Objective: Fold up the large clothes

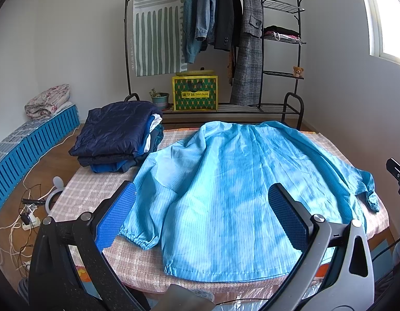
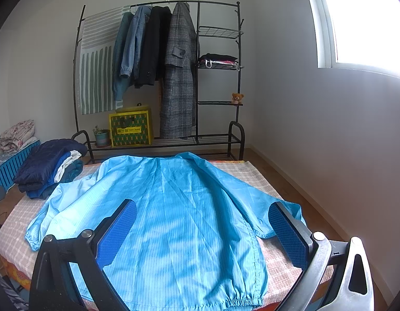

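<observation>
Blue jacket (image 1: 238, 189) lay unfolded mid-frame, folded pile (image 1: 117, 140) upper left, both grippers (image 1: 202, 217) (image 2: 202, 233) apart, empty.

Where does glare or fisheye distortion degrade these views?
Right wrist view: the window is blown out white. Left wrist view: a milder overexposed strip at its window; the black metal clothes rack bows outward. Dappled shadows cross the light blue striped jacket in both.
</observation>
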Demonstrator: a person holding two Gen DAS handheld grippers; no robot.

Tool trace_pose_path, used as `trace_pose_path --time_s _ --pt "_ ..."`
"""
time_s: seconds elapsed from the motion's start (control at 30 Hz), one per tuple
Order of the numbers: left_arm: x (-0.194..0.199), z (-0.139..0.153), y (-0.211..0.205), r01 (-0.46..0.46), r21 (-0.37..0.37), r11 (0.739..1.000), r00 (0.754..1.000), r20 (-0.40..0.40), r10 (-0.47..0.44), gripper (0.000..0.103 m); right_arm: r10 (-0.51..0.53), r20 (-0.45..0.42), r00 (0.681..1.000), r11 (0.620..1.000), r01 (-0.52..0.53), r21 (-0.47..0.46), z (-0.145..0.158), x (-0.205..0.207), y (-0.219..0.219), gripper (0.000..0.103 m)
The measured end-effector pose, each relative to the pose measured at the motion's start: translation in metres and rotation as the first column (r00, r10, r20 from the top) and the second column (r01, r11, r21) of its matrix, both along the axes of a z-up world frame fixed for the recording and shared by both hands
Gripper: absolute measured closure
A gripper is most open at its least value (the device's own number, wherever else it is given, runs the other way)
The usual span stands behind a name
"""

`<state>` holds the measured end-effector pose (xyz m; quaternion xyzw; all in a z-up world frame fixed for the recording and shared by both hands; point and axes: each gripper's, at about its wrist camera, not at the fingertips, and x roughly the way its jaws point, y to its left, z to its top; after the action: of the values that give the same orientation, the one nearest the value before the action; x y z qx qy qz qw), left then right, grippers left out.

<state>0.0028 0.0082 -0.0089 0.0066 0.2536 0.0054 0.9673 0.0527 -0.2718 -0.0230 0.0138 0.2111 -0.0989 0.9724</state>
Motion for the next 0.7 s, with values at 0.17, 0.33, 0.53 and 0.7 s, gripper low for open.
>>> trace_pose_path --time_s 0.17,0.33,0.53,0.7 --pt "0.0 -0.0001 0.0002 -0.001 0.0 1.0 1.0 0.0 0.001 0.0 0.004 0.0 1.0 1.0 -0.004 -0.001 -0.0001 0.001 0.0005 0.0" --pt "0.0001 -0.0004 0.0007 0.0 -0.001 1.0 1.0 0.0 0.0 0.0 0.009 -0.001 1.0 1.0 -0.009 -0.008 0.0012 0.0026 0.0035 0.0" --pt "0.0002 -0.0004 0.0006 0.001 0.0 1.0 1.0 0.0 -0.001 0.0 0.015 -0.002 1.0 1.0 -0.015 -0.012 0.0016 0.0041 0.0051 0.0" --pt "0.0001 -0.0009 0.002 -0.003 0.0 1.0 1.0 -0.001 0.003 0.0 0.017 -0.003 1.0 1.0 -0.017 -0.013 0.0012 0.0056 0.0069 0.0"
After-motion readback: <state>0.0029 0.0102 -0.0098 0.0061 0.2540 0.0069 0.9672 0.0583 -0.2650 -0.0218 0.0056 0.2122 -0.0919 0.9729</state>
